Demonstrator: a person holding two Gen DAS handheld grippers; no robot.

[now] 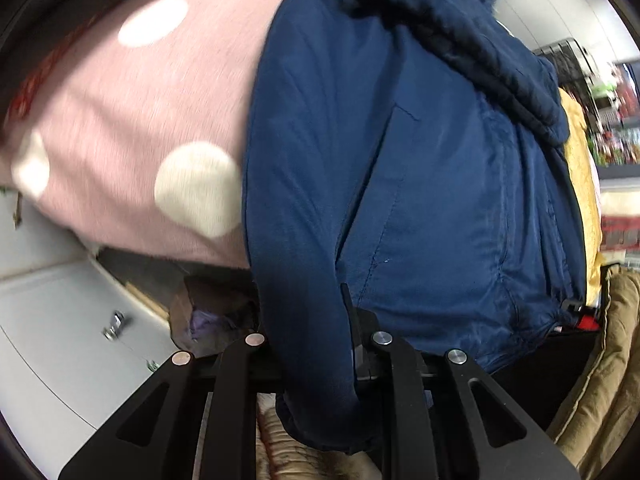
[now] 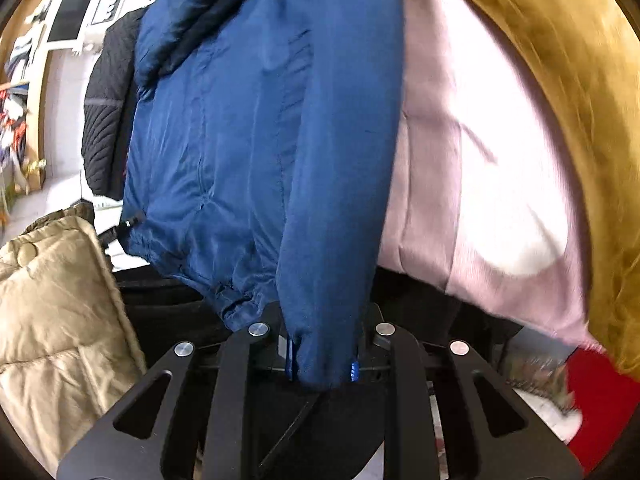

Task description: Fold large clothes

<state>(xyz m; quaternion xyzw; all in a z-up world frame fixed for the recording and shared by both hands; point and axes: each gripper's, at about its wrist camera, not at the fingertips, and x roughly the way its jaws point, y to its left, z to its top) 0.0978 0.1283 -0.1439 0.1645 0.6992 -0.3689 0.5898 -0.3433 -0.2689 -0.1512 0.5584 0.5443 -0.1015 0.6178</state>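
Note:
A navy blue padded jacket (image 1: pixel 440 200) lies spread on a pink bed cover with white dots (image 1: pixel 140 120). In the left wrist view one sleeve (image 1: pixel 304 288) runs down from the jacket into my left gripper (image 1: pixel 316 364), which is shut on it near the cuff. In the right wrist view the same jacket (image 2: pixel 224 140) fills the middle. Its other sleeve (image 2: pixel 336 200) hangs down to my right gripper (image 2: pixel 324 360), which is shut on the cuff end. The sleeves hide most of the fingertips.
A beige quilted garment (image 2: pixel 52 320) lies beside the jacket's hem, also at the right edge for the left wrist (image 1: pixel 600 380). A black quilted garment (image 2: pixel 108 112) lies beyond it. Mustard fabric (image 2: pixel 560 80) covers the bed's far side. A white cabinet (image 1: pixel 60 320) stands below the bed edge.

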